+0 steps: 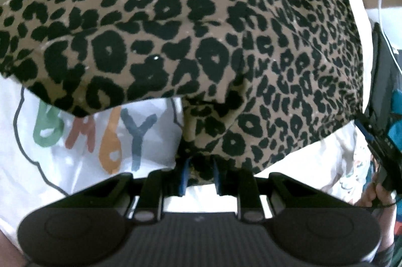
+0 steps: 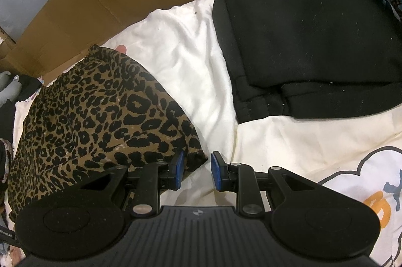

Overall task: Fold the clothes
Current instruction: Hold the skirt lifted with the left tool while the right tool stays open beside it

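Leopard cloth (image 1: 191, 41) lay on the white sheet (image 2: 181, 61), beside a folded black garment (image 2: 314, 41). Left gripper (image 1: 199, 176) stood narrow with cloth between its pads; right gripper (image 2: 197, 171) gaped, corner just beside one pad. Could slip free if tugged, spoiling the fold.

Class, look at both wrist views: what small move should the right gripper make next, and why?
Probably shut the right gripper on the corner of the leopard cloth. Its jaws stand open with that corner lying between the blue pads, while the left gripper seems already shut on the cloth's edge. With both ends held, the cloth could be lifted and folded over the white sheet.
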Demonstrator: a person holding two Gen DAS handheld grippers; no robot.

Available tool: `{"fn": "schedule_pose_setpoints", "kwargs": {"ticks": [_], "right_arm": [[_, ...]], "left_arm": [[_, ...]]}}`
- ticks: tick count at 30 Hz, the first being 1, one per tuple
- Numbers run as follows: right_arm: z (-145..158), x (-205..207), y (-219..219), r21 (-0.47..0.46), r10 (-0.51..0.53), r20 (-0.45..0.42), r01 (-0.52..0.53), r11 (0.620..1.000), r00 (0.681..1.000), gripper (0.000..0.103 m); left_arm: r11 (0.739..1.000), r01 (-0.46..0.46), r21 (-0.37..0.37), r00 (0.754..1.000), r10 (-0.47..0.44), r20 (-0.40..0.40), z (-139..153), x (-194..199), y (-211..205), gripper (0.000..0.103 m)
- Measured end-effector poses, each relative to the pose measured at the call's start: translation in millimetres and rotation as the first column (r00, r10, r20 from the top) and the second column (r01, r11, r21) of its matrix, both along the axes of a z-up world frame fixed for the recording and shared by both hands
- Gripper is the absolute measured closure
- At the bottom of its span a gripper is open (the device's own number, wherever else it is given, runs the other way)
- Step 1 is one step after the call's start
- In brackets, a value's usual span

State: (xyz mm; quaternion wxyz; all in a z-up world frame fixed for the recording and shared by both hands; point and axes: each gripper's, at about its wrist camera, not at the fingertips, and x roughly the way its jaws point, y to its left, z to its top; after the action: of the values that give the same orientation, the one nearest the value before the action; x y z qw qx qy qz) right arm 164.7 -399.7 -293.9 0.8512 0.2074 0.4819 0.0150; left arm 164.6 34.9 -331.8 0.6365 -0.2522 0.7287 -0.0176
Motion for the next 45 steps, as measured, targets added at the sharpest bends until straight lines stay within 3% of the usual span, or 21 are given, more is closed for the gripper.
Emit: {"fn": "schedule_pose_setpoints", "kwargs": {"ticks": [9,14,17,26,32,34,37,39,45], "right_arm": [[-4,1,-3,0.024,-0.005,-0.001,0.005,1.0,1.0,0.077],[-2,-2,-7,0.036,-0.017,0.015,0.016,0.999,1.0,0.075],[-2,-4,-8,0.052,-0.019,0.027,0.018,0.999,0.999,0.069],[-7,4,-3,0.093,-0.049,0.032,0.046,0.995,0.998,0.069],[-7,7,7,0.073,-0.029,0.029,0.027,0.997,0.999,0.069],[-8,7,9,0.067,-0.027,0.025,0.025,0.997,0.999,0.069],[-7,7,10,0.059,-0.02,0.024,0.019,0.998,1.0,0.068],[-7,8,10,0.055,-0.015,0.024,0.013,0.998,1.0,0.068],[-8,7,10,0.056,-0.005,0.023,0.004,0.998,1.0,0.068]], "left_arm": [[0.999,-0.035,0.023,0.999,0.035,-0.026,-11,0,-7,0.079],[0.999,-0.035,0.034,0.999,0.036,-0.014,-14,-2,-7,0.093],[0.999,-0.04,0.01,0.999,0.04,-0.009,-11,-5,-3,0.103],[0.996,-0.039,-0.075,0.998,0.042,0.039,4,-11,10,0.103],[0.993,-0.068,-0.093,0.997,0.069,0.013,-1,-15,11,0.103],[0.992,-0.078,-0.098,0.997,0.078,0.004,-2,-16,11,0.092],[0.991,-0.087,-0.1,0.996,0.087,-0.006,-5,-17,11,0.087],[0.993,-0.086,-0.085,0.996,0.085,-0.01,-8,-15,10,0.079],[0.996,-0.081,-0.024,0.997,0.08,-0.022,-15,-12,1,0.077]]}}
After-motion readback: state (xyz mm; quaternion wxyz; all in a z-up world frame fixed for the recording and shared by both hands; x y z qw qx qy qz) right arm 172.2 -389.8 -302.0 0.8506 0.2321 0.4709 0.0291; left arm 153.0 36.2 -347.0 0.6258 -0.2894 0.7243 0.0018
